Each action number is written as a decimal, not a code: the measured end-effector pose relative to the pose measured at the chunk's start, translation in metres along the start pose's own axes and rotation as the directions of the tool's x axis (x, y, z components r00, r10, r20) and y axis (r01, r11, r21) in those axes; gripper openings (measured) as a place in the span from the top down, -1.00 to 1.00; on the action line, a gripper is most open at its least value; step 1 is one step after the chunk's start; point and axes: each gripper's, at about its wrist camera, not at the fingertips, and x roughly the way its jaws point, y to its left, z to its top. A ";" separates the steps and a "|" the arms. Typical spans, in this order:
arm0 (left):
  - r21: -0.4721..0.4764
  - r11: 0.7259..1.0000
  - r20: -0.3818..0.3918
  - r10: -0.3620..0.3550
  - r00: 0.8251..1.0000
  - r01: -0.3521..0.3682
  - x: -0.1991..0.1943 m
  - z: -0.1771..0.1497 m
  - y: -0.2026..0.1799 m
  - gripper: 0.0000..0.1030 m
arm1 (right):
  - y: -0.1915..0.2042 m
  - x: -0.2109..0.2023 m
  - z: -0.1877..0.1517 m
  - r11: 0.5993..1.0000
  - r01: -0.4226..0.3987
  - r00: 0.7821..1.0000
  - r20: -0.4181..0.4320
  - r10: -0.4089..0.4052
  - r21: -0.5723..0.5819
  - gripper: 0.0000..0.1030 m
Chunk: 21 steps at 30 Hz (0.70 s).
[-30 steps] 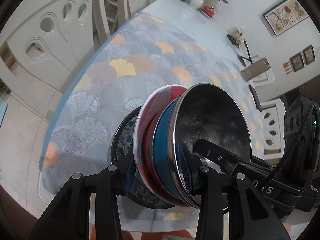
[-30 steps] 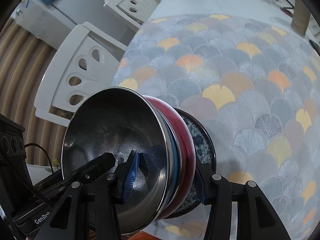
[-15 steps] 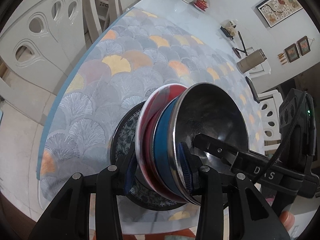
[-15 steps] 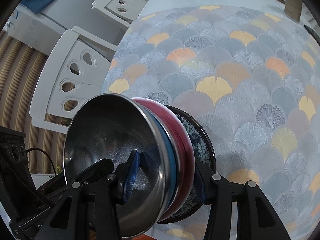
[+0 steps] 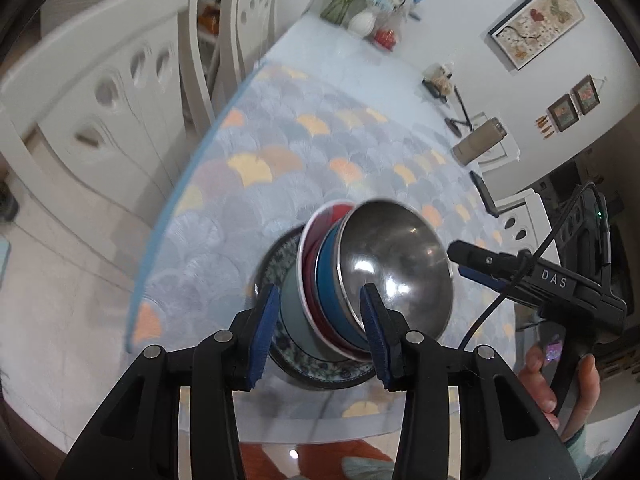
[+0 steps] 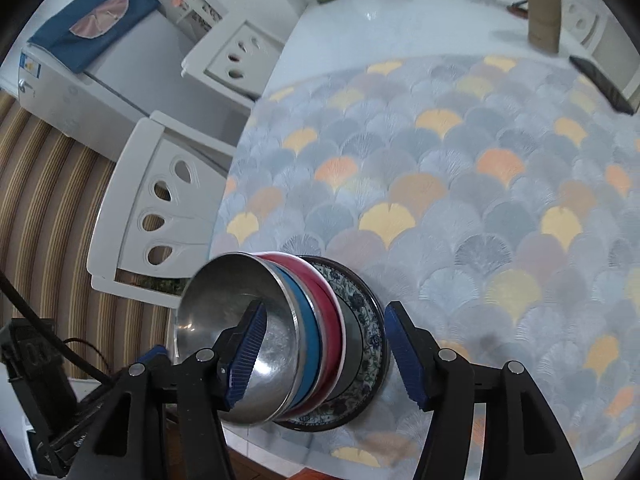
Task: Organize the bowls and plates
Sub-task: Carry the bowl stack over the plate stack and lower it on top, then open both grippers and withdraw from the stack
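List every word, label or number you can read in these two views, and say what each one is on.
"DAS": white letters on the black body of the right gripper, seen in the left wrist view.
Sticker on the white appliance: too small to read.
Pale lettering on the left gripper's body, right wrist view: cut off, unreadable.
Framed pictures: no readable text.

Opposed close downward views, shared dish stack point(image 5: 360, 280)
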 end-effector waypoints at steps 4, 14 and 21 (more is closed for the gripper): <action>0.041 0.999 0.104 0.002 0.995 -0.006 -0.030 0.013 -0.019 0.24 | 0.019 -0.024 -0.009 0.998 0.049 0.997 0.055 -0.047 -0.044 -0.15; 0.127 0.990 0.250 0.035 0.968 -0.068 -0.062 0.022 -0.070 0.06 | 0.052 -0.065 -0.048 0.971 0.203 0.966 0.191 -0.176 -0.128 -0.26; 0.133 0.979 0.294 0.112 0.949 -0.157 -0.062 0.010 -0.083 -0.21 | 0.052 -0.077 -0.055 0.955 0.266 0.942 0.244 -0.229 -0.128 -0.37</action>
